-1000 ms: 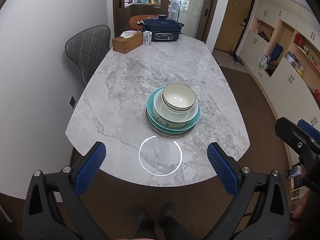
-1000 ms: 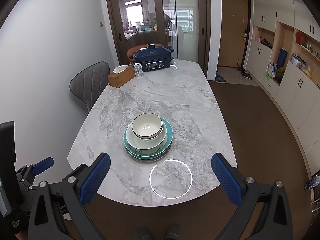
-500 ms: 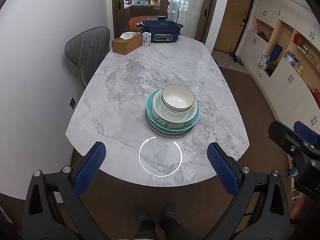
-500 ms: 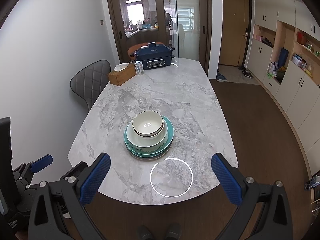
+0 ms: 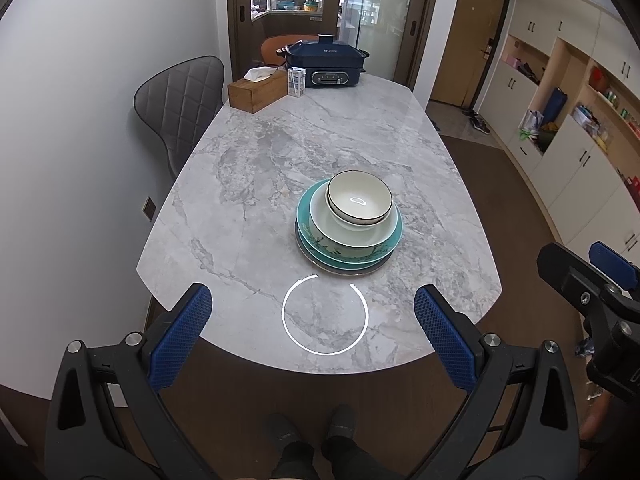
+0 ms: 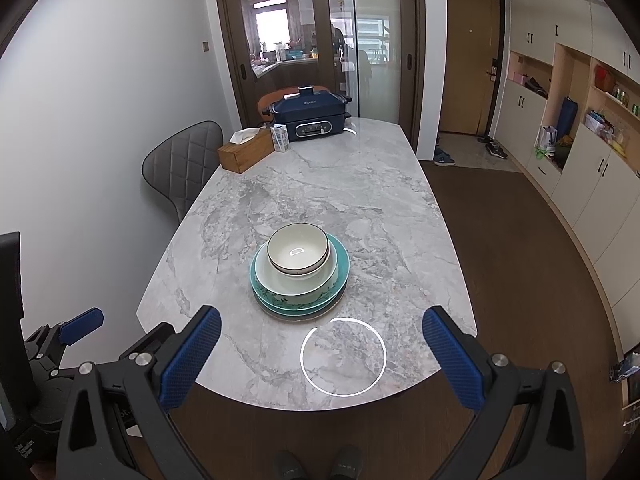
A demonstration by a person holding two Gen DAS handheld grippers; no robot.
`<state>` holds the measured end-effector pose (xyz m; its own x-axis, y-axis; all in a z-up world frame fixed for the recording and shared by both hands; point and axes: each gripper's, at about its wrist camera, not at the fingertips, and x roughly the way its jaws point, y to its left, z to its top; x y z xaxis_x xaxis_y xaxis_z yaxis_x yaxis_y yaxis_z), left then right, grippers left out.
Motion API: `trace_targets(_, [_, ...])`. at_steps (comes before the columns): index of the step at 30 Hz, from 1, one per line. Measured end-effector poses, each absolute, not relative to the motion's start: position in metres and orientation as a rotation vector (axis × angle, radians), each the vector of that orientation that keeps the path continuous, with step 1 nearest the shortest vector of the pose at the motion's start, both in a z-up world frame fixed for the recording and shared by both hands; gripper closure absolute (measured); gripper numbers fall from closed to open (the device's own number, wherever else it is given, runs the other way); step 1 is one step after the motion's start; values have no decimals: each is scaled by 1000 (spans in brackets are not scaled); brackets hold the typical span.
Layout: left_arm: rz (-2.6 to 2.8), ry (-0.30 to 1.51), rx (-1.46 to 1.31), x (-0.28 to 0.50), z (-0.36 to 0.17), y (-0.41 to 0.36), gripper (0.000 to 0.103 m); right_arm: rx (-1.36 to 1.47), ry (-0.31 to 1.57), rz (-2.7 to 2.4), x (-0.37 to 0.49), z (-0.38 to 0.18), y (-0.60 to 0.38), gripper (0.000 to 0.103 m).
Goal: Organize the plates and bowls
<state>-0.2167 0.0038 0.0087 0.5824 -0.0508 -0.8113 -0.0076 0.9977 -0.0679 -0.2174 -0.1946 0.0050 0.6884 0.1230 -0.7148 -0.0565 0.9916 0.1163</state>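
Observation:
A stack of dishes stands near the front of the marble table (image 5: 280,152): a small white bowl (image 5: 359,199) with a dark rim on top, a wider pale bowl (image 5: 344,232) under it, teal plates (image 5: 320,246) and a dark plate at the bottom. The same stack shows in the right wrist view, with the small bowl (image 6: 298,250) on top. My left gripper (image 5: 312,320) is open and empty, held back off the table's front edge. My right gripper (image 6: 320,344) is open and empty, also short of the stack.
At the far end stand a wooden tissue box (image 5: 258,88), a small carton (image 5: 296,82) and a dark blue electric cooker (image 5: 326,66). A grey chair (image 5: 180,100) is on the left, cabinets (image 5: 580,128) on the right.
Both grippers have pulled back and risen slightly from the table; the stack looks a little smaller and farther. Nothing on the table has moved.

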Motion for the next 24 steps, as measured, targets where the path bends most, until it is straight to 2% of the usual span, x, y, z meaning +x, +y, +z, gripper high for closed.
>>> trace_targets(24, [-13, 947, -59, -216, 6, 7, 1, 86, 806, 98, -218, 5, -193, 0])
